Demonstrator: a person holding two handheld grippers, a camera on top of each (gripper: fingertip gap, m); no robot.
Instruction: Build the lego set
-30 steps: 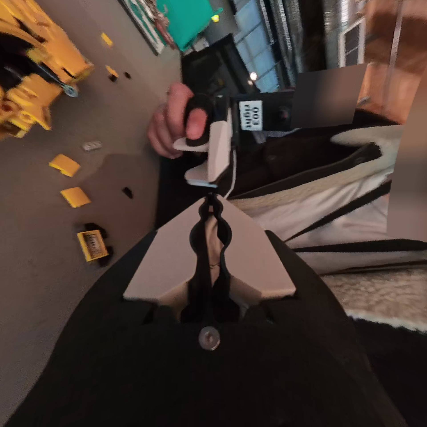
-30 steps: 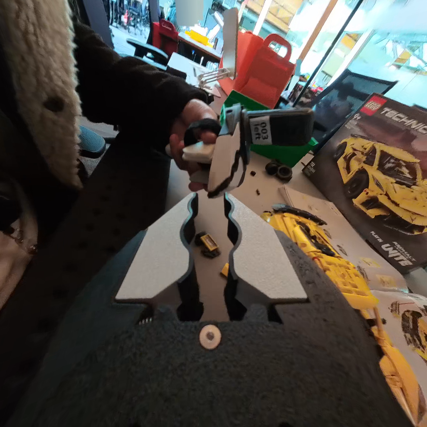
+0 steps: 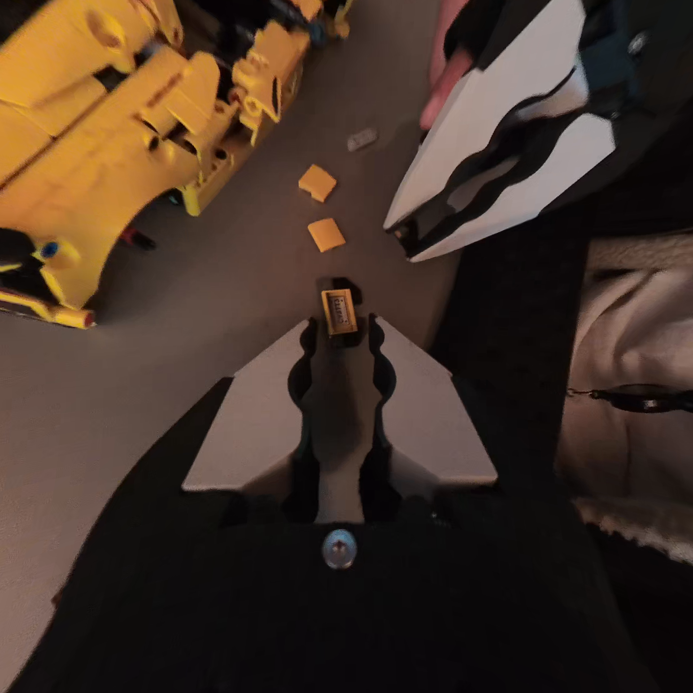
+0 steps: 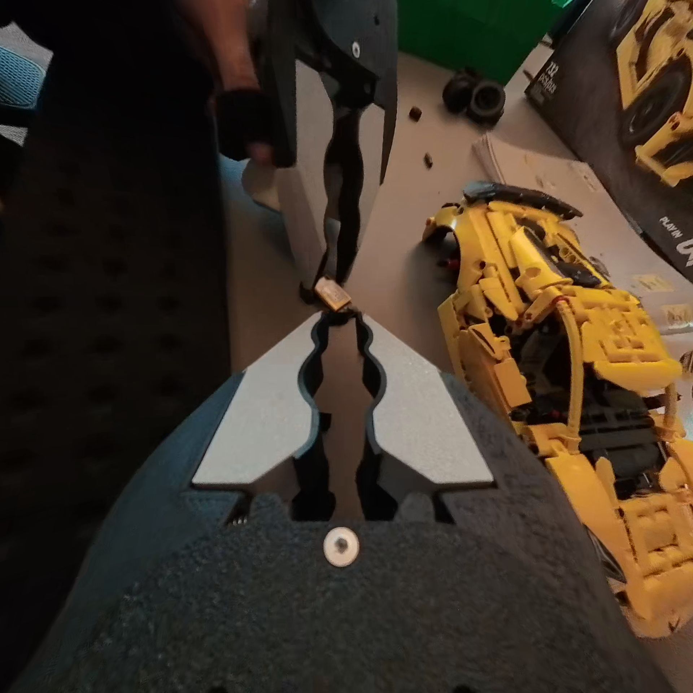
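A small yellow-and-black lego piece [image 3: 338,313] lies on the grey table. My left gripper [image 3: 342,322] is open, its tips on either side of the piece's near end, not closed on it. My right gripper [image 4: 339,317] is open and empty, its tips just short of the same piece [image 4: 333,294]. The two grippers face each other across it: the left gripper [image 4: 332,279] comes down from above in the right wrist view, and the right gripper [image 3: 407,242] shows at upper right in the left wrist view. The partly built yellow car [image 4: 543,356] lies to the right, also in the left wrist view [image 3: 112,131].
Two loose yellow tiles [image 3: 317,183] [image 3: 326,234] and a small grey piece [image 3: 362,138] lie beyond the small piece. Black wheels [image 4: 476,95], small dark parts, an instruction booklet [image 4: 543,165], the set's box [image 4: 637,112] and a green bin [image 4: 468,33] are at the back right. Tip to tip, the grippers are about 4 centimetres apart.
Both grippers have come down from mid-air to the table and converged on the small yellow-and-black piece. The left gripper has gone from shut to open.
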